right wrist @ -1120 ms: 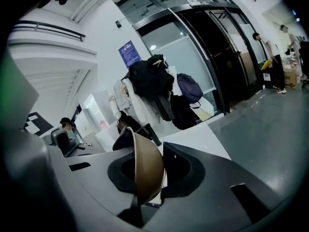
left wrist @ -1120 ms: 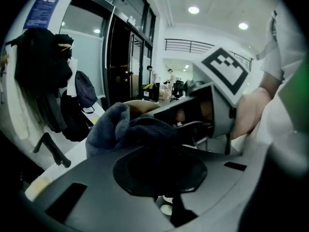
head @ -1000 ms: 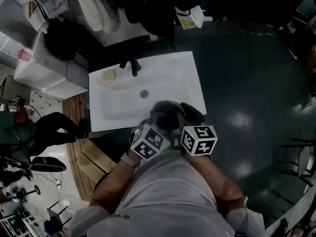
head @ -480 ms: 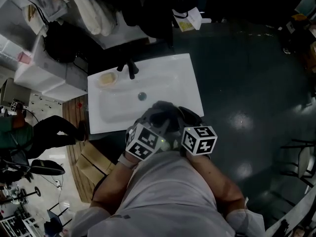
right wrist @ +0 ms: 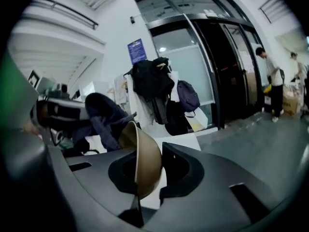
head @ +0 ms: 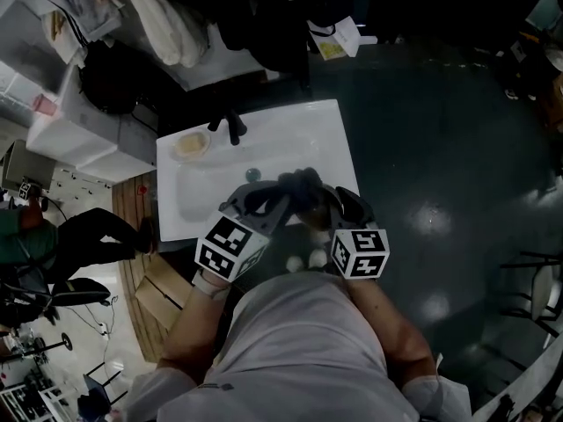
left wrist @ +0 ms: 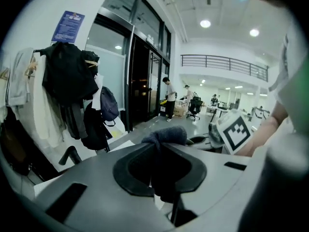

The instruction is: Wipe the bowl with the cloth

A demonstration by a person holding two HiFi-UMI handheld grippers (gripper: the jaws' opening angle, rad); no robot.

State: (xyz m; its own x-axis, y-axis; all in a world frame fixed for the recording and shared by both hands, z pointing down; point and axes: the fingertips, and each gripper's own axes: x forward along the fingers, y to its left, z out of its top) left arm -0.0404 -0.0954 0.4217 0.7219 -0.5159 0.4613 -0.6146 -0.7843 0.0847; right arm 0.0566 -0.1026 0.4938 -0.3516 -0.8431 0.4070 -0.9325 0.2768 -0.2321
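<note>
My left gripper (left wrist: 161,170) is shut on a dark blue-grey cloth (left wrist: 164,137) bunched between its pads. My right gripper (right wrist: 145,173) is shut on the rim of a tan bowl (right wrist: 142,158), held on edge with its hollow facing left. In the right gripper view the cloth (right wrist: 104,117) hangs just left of the bowl, touching its rim, with the left gripper (right wrist: 58,111) behind it. From the head view both grippers meet over the sink's front edge, with the cloth (head: 299,187) between them. The bowl is hard to make out there.
A white sink (head: 317,139) lies below the grippers, with a black tap (head: 233,126), a soap dish (head: 191,145) and a drain (head: 252,174). Coats and bags (left wrist: 72,81) hang behind it. Dark floor (head: 440,148) spreads to the right.
My left gripper has risen and swung out to the left, its marker cube now farther from the right one, still holding the cloth. The right gripper has shifted slightly with the bowl.
</note>
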